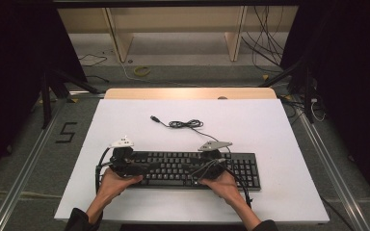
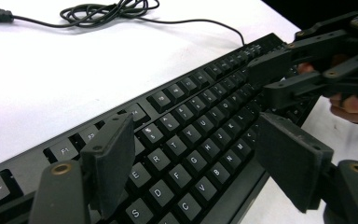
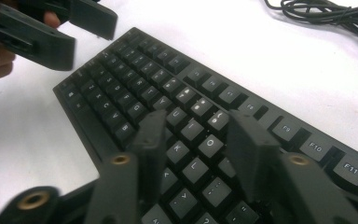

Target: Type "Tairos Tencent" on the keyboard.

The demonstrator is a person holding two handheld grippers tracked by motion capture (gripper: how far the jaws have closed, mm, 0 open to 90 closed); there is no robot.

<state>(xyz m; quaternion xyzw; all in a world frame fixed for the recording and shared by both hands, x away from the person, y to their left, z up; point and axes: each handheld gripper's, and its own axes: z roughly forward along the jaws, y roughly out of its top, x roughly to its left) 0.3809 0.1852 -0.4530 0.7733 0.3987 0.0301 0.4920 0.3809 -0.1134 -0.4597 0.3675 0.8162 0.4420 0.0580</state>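
Left gripper [image 2: 193, 158] has its jaws spread wide above the letter keys of the black keyboard [image 1: 192, 168]; right gripper [image 3: 198, 154] has its jaws parted less, over its keys, gripping nothing. The keyboard lies low-centre on the white tabletop [image 1: 270, 125], its coiled cable [image 1: 185, 124] above. Grey floor and wooden shelving [image 1: 173, 29] fill the top.

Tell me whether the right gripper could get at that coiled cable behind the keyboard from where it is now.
Probably yes. The right gripper hangs open over the keyboard, and only bare white table lies between it and the coiled cable.
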